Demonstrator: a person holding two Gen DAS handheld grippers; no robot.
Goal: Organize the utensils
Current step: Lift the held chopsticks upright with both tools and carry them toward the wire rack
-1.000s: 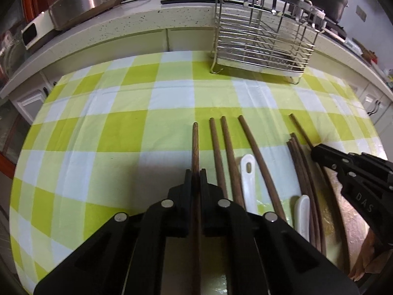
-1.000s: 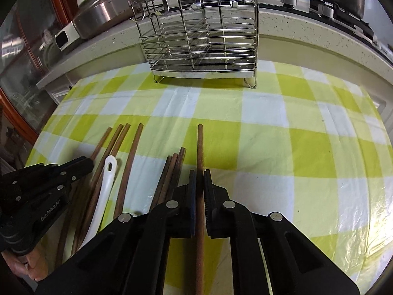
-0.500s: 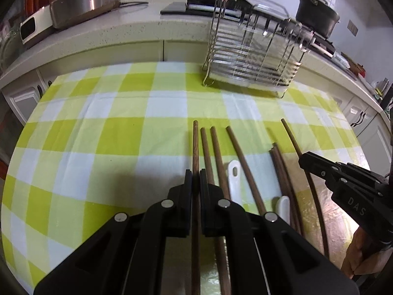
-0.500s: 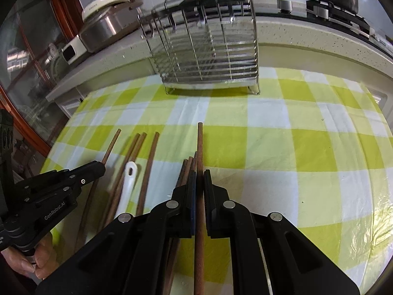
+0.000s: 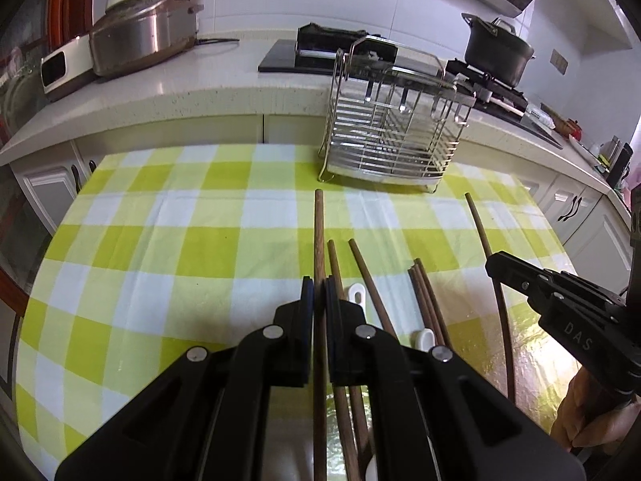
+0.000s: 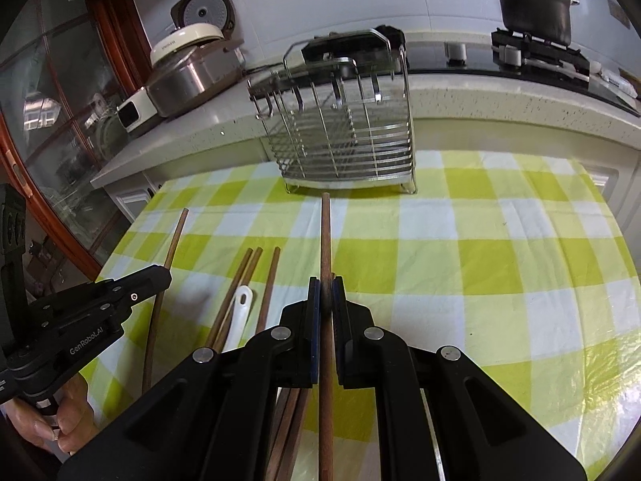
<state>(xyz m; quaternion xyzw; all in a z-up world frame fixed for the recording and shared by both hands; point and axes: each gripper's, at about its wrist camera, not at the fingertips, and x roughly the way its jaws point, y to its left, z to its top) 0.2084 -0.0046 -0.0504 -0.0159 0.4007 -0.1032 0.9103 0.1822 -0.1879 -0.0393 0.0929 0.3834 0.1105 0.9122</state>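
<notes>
Bottom centre, left wrist view: left gripper (image 5: pixel 319 294), black, jaws pinching one long brown wooden chopstick (image 5: pixel 319 236) that runs straight up the frame past the fingertips. Bottom centre, right wrist view: right gripper (image 6: pixel 326 294), jaws likewise pressed onto a second brown wooden chopstick (image 6: pixel 325 236).

Just beyond both, lower-middle of each frame: loose brown chopsticks (image 5: pixel 362 276) and a white plastic spoon handle (image 5: pixel 355 293) lying on the yellow-green checked tablecloth (image 5: pixel 160 248), between the two grippers.

Upper centre, far edge of the cloth: wire-frame steel utensil rack (image 5: pixel 390 136), upright; appears empty. Behind it, the pale stone countertop (image 5: pixel 200 92) with a steel cooker at upper left.

Judgement: step in hand is carrying one stick per gripper to the rack.
- Keep both grips firm; thin round sticks may pivot.
- Tip each stick toward vertical before reaching the rim.
- Aim the free end into a top opening, clear of the hooks.
- Insert one at a time so the grippers do not collide.
</notes>
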